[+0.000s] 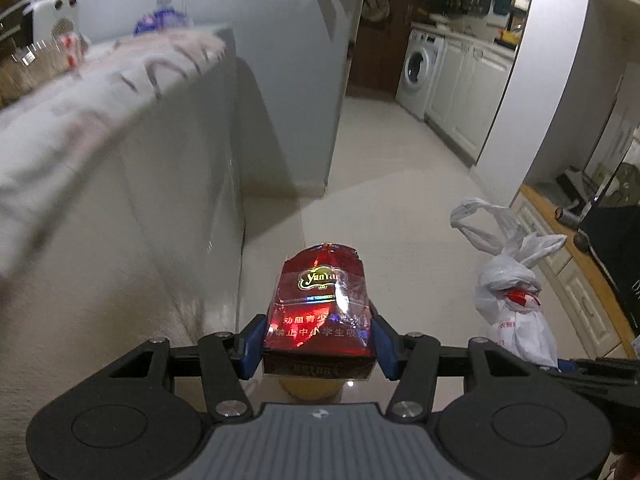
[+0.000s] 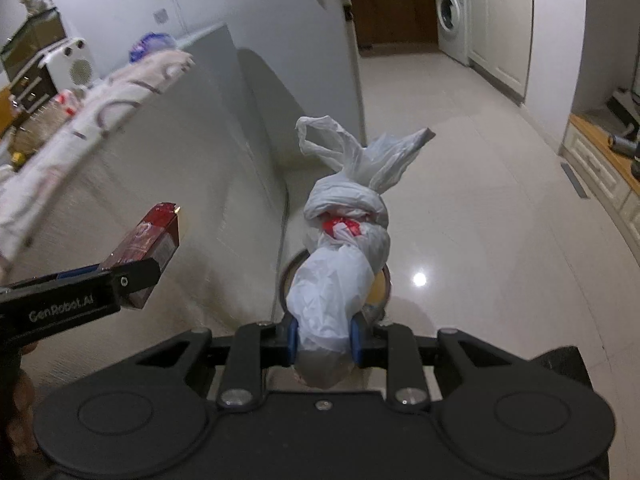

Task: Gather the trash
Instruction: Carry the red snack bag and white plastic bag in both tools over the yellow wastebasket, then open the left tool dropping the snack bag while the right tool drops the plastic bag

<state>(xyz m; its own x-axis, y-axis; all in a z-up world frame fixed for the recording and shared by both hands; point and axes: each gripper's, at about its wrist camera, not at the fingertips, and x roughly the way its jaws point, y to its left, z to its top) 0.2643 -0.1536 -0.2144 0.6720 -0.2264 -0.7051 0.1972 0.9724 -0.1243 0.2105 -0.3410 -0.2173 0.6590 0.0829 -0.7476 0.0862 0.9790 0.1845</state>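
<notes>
My left gripper (image 1: 318, 340) is shut on a crumpled red cigarette pack (image 1: 320, 304) and holds it in the air over the floor. The pack also shows at the left of the right wrist view (image 2: 146, 240). My right gripper (image 2: 325, 338) is shut on a knotted white plastic bag (image 2: 340, 264) with something red inside. The bag also shows at the right of the left wrist view (image 1: 516, 292). Under the bag sits a round bin (image 2: 386, 280) with a yellow inside, mostly hidden. A yellowish part of it shows below the pack (image 1: 312, 388).
A grey sofa back (image 2: 192, 168) with a patterned blanket (image 2: 120, 92) fills the left side. A white wall corner (image 2: 352, 60) stands ahead. Glossy tiled floor (image 2: 480, 200) runs toward a washing machine (image 2: 452, 8) and white cabinets. A low wooden cabinet (image 2: 600, 160) is at the right.
</notes>
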